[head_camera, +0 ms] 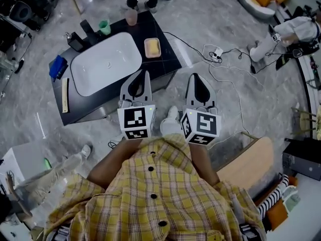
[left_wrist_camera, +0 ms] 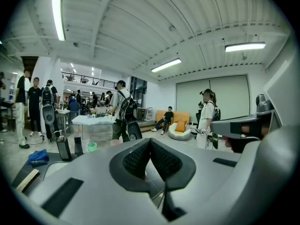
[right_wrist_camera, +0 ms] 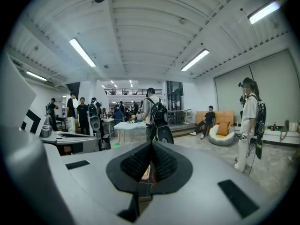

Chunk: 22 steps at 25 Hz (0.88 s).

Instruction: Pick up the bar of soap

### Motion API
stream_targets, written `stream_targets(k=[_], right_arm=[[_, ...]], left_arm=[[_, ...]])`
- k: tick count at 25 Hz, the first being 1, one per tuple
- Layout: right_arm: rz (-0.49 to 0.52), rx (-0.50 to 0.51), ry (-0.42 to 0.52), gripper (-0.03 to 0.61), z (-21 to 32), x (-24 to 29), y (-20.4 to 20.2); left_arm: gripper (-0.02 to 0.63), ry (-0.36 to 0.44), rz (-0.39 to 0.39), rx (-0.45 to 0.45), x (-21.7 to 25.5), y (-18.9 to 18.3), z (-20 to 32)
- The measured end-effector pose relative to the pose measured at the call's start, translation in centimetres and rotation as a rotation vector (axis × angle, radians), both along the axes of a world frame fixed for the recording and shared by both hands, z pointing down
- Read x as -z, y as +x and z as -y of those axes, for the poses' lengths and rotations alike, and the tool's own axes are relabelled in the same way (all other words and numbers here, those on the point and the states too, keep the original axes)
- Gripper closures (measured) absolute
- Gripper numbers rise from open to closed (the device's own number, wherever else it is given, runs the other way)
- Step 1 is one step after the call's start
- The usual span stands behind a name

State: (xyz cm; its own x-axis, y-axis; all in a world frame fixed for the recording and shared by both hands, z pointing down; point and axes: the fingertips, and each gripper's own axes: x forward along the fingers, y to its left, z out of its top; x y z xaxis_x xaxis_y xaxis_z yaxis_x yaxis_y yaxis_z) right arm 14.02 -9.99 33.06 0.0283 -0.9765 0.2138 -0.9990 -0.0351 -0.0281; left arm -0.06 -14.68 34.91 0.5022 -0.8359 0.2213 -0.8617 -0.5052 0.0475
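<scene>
- Seen from above, a person in a yellow plaid shirt (head_camera: pixel 150 195) holds a grey gripper in each hand, both pointing away from the body.
- Ahead stands a dark counter (head_camera: pixel 168 59) with a white oval basin (head_camera: pixel 105 62) set into it.
- The soap (head_camera: pixel 152 47), a tan bar, lies on the counter just right of the basin, near the counter's far right corner. Nothing touches it.
- Left gripper (head_camera: pixel 145 74): its jaws are closed tip to tip with nothing between them. It hangs over the counter's near right edge, close to the basin's right end and nearer the person than the soap.
- Right gripper (head_camera: pixel 194 76): its jaws also meet at the tips and hold nothing. It is over the grey floor, right of the counter and well apart from the basin.
- Beyond the basin stand a green cup (head_camera: pixel 104 27) and a pink cup (head_camera: pixel 131 16). A black dispenser (head_camera: pixel 75 40) is at the basin's far left.
- Left of the basin lie a blue cloth (head_camera: pixel 58 67) and a wooden strip (head_camera: pixel 65 95).
- Cables (head_camera: pixel 220 69) trail over the floor right of the counter.
</scene>
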Motion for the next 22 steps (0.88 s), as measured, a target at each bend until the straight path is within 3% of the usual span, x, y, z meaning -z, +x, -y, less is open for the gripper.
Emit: stream_targets(k=[14, 22], right_arm=[[0.034, 0.157, -0.059, 0.56, 13.3, -2.3, 9.8], [0.087, 0.226, -0.128, 0.56, 16.8, -5.5, 11.4]], left_arm=[[0.601, -0.073, 0.059, 0.161, -2.6, 9.3, 11.9], [0.601, -0.183, 0.114, 0.258, -6.1, 9.2, 15.3]])
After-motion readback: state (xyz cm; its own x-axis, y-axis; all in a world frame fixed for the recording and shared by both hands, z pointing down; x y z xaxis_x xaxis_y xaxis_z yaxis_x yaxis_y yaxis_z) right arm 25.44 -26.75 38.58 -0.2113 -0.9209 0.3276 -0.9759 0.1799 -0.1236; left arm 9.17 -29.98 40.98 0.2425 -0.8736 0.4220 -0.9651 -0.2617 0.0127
